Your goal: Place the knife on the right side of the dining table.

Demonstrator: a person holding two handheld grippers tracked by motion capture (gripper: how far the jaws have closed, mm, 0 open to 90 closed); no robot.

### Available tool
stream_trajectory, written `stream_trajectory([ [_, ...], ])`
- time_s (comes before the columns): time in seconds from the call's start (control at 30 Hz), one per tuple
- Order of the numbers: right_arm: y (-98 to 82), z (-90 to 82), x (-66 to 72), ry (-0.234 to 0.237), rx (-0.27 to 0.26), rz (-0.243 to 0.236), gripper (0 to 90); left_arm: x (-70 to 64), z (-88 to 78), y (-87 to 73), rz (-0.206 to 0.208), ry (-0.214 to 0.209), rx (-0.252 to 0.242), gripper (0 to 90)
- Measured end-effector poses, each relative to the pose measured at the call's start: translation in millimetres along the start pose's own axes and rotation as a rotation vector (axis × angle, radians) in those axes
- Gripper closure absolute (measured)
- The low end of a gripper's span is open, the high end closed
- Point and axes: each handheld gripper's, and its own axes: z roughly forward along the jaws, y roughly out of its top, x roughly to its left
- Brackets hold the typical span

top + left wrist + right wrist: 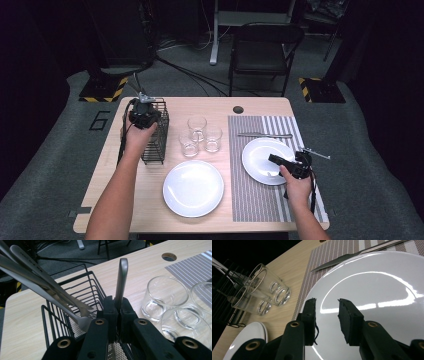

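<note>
Left gripper (143,116) grips a utensil handle at the wire caddy (159,142); right gripper (287,165) waits above a plate.

High view: the caddy stands at the table's (110,190) left, beside three glasses (200,135). Left gripper view: jaws clenched on an upright metal handle (121,282) above the caddy. Right gripper view: jaws parted, holding nothing, over the white plate (377,290) on the striped placemat (332,255).

Light fell from overhead onto the table (125,200), while the floor around it sank into near-black. Glare streaked the plate (387,290) on the placemat. Beside that plate the glasses (262,293) looked slightly soft, and the high view was grainy.
</note>
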Motion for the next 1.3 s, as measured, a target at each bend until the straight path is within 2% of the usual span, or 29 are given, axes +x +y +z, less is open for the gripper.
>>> stream_trajectory([
  [0.13,0.1,-0.6,-1.0,0.001,-0.004,-0.003,66.7,2.0,-2.4,0.1,0.002,0.001,0.005,86.7],
  [0.37,0.0,0.3,-0.1,0.0,0.0,0.003,66.7,4.3,-9.6,0.5,-0.01,0.011,-0.017,86.7],
  [0.47,-0.5,0.7,0.0,0.002,0.002,-0.01,66.7,5.4,-14.2,1.8,-0.017,0.012,-0.02,86.7],
  [0.67,-0.4,0.5,0.7,-0.003,0.002,-0.009,66.7,3.6,-23.6,7.1,-0.009,0.014,-0.035,86.7],
  [0.93,0.2,0.0,1.7,0.0,-0.002,-0.004,66.7,0.9,-39.6,12.7,-0.016,0.016,-0.065,86.7],
  [1.07,0.3,0.1,1.5,-0.002,-0.004,-0.012,66.7,0.7,-46.4,14.5,-0.017,0.014,-0.059,86.7],
  [1.3,0.1,0.1,3.1,0.0,-0.005,-0.016,66.7,-1.9,-64.0,20.9,0.0,0.013,-0.069,86.7],
])
